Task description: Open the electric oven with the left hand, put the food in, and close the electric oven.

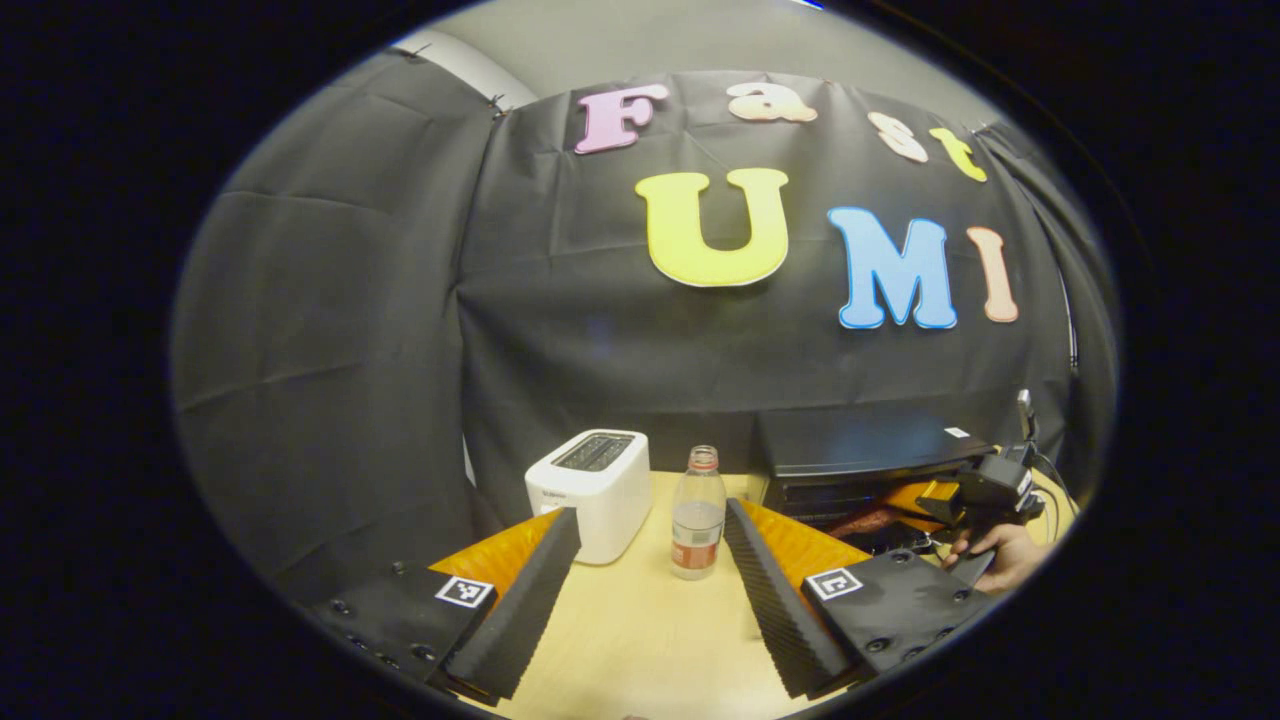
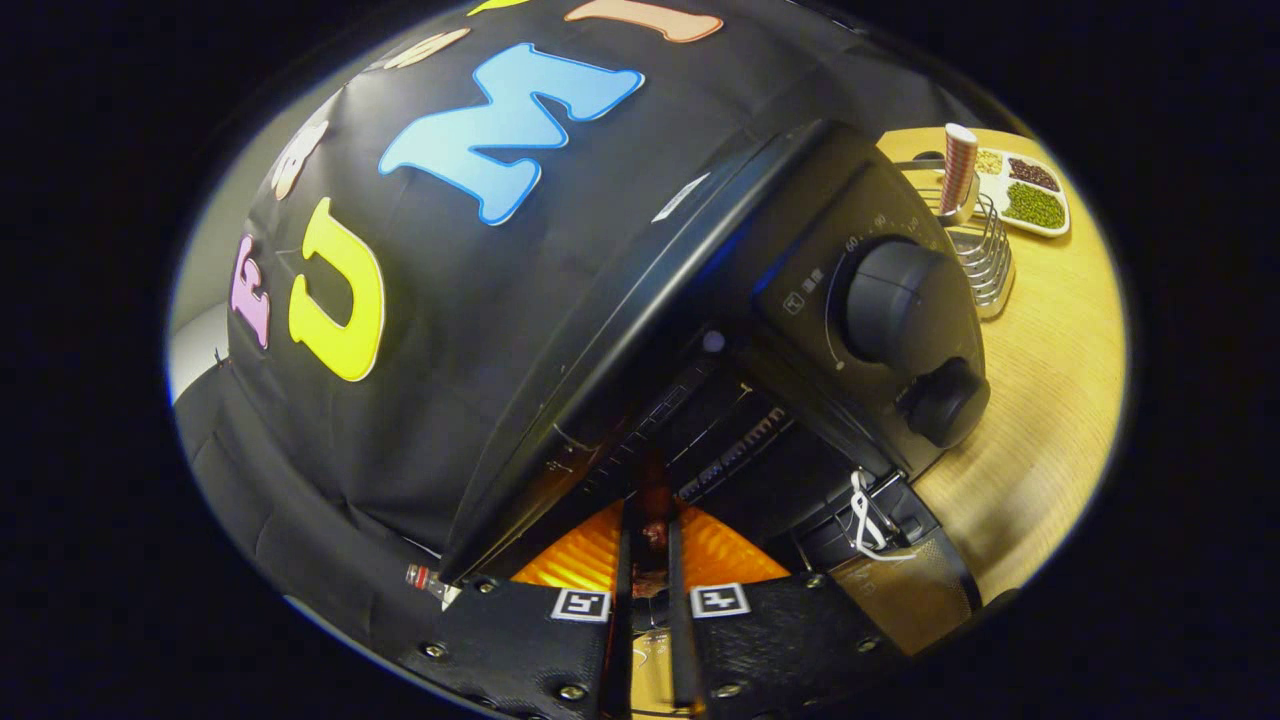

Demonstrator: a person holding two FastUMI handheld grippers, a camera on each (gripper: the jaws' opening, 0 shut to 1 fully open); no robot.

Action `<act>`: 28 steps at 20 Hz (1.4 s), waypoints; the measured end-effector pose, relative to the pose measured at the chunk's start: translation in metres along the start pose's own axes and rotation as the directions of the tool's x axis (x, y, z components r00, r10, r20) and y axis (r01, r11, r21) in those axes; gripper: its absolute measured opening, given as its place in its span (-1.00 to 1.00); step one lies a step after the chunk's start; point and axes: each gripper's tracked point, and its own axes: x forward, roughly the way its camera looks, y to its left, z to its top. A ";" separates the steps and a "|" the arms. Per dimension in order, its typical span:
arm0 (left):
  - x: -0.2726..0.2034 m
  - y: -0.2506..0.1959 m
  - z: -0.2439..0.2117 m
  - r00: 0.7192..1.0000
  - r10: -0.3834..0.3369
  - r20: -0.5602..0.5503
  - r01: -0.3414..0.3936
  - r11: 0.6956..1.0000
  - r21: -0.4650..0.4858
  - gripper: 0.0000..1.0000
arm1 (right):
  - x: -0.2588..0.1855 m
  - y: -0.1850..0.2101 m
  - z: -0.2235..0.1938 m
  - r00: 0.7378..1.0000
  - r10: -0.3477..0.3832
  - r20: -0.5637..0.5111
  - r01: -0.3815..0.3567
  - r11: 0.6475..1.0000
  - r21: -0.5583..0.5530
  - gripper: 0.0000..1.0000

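Both grippers are at work over a wooden table (image 1: 640, 640). Left gripper (image 1: 640, 590) hangs with its fingers spread wide and nothing between them. Past its tips stand a bottle (image 1: 697, 515) with a red cap and, just left of that, a white toaster (image 1: 590, 492). Farther right sits the black oven (image 1: 860, 455), and in front of it a hand (image 1: 1000, 555) grips the other tool.

Right gripper (image 2: 648, 570) has its fingers drawn close together on a small dark reddish piece of food (image 2: 655, 532), held at the oven's (image 2: 700, 300) open mouth. Whether the food has passed inside the cavity I cannot tell. Two knobs (image 2: 900, 300) sit on the oven's front panel. Beyond them stand a wire rack (image 2: 985, 255), a stack of cups (image 2: 960, 165) and a tray (image 2: 1030, 195) of seeds and grains.
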 end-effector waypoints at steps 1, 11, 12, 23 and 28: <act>0.000 -0.002 0.001 1.000 -0.006 0.002 0.006 1.000 -0.001 0.95 | 0.000 -0.006 0.002 1.000 -0.019 -0.002 0.019 0.999 -0.025 -0.65; -0.010 -0.041 -0.001 0.998 -0.057 0.005 0.057 0.998 -0.024 0.95 | -0.057 -0.008 0.025 0.999 -0.025 0.029 0.032 0.959 -0.281 0.94; -0.010 -0.048 -0.002 0.998 -0.066 0.007 0.066 0.998 -0.021 0.95 | -0.067 -0.006 0.028 0.999 -0.017 0.035 0.027 0.950 -0.312 0.95; -0.037 -0.135 -0.039 0.979 -0.195 -0.053 0.195 0.981 -0.021 1.00 | -0.187 0.014 0.098 0.975 0.089 0.202 0.043 0.820 -0.571 0.94; -0.043 -0.171 -0.072 0.960 -0.250 -0.126 0.250 0.968 -0.012 1.00 | -0.248 0.005 0.124 0.950 0.100 0.294 0.124 0.747 -0.653 0.94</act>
